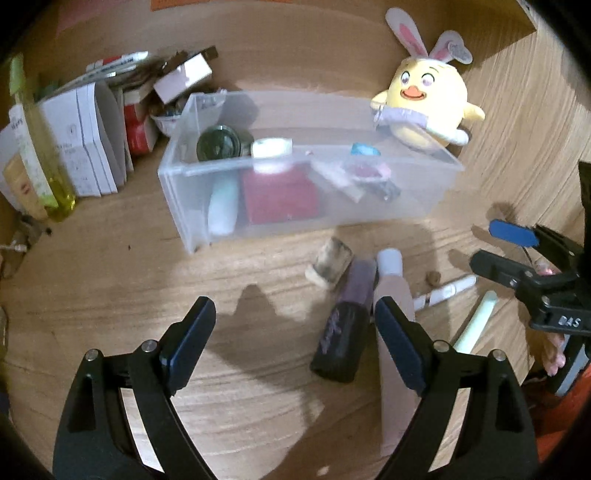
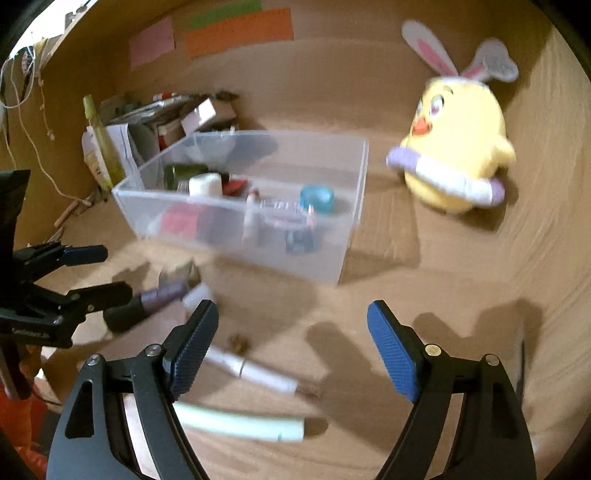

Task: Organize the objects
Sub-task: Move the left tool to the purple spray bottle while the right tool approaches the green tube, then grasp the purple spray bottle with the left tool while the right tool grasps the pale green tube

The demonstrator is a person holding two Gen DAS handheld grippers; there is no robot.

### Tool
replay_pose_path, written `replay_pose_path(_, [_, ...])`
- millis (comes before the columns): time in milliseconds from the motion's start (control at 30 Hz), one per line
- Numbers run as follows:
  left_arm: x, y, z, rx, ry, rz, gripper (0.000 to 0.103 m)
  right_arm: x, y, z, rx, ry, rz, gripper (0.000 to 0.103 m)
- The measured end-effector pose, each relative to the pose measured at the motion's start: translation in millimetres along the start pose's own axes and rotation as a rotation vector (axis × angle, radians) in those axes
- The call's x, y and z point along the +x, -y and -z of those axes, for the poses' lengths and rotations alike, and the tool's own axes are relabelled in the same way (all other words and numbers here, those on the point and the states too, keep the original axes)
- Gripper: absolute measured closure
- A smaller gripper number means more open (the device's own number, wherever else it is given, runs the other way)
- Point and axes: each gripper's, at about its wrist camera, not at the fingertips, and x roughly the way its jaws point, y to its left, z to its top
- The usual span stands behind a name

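A clear plastic bin [image 1: 303, 218] [image 2: 236, 240] on the wooden desk holds cosmetics: a dark green jar [image 1: 218, 142], a red box [image 1: 280, 197], a white tube [image 1: 221, 206], a blue cap [image 2: 317, 198]. Loose in front of it lie a dark purple bottle [image 1: 345, 317] [image 2: 147, 302], a pink tube [image 1: 393, 295], a small worn stub [image 1: 330, 266], a white pen [image 1: 445, 293] [image 2: 255, 369] and a pale green tube [image 1: 474, 325] [image 2: 240, 422]. My left gripper [image 1: 295, 321] is open and empty above the desk, its right finger over the pink tube. My right gripper [image 2: 291, 325] is open and empty, the white pen and green tube below its left finger.
A yellow chick plush with bunny ears [image 1: 428, 99] [image 2: 458, 147] stands behind the bin's right end. Boxes, papers and a yellow-green bottle [image 1: 40, 147] crowd the back left. Coloured notes [image 2: 236, 33] hang on the back wall. A small brown crumb [image 1: 432, 277] lies near the pen.
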Motion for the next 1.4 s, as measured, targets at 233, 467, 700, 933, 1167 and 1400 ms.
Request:
replay_pose_path(233, [10.8,2.4,4.5,-0.019,-0.030,0.032,0.017,-11.1,-6.1,27.0,0.057,-0.029,-0.044,0.021])
replay_pose_path(467, [15.2,12.0,0.9,0.000,-0.038,0.064,0.043,-13.9,-20.8,43.6,0.086,-0.053,-0.057,0.020])
replay_pose_path(700, [11.9,15.5,6.0,0.004,-0.032,0.095,0.060,-5.1,-31.7,50.8,0.103,-0.061,0.003,0.020])
replay_pose_path(933, [6.2,14.7,19.0,0.024,-0.029,0.074,0.067,-10.5,-21.4,58.9,0.113,-0.062,-0.014,0.021])
replay_pose_path(1167, [-3.8,13.2,31.0,0.032,-0.024,0.073,0.069,-15.1,-14.7,63.9,0.096,-0.047,0.032,0.032])
replay_pose_path(1400, [-15.4,5.0,42.0,0.015,-0.030,0.052,0.069,-14.6,-9.5,56.3,0.090,-0.049,0.013,0.035])
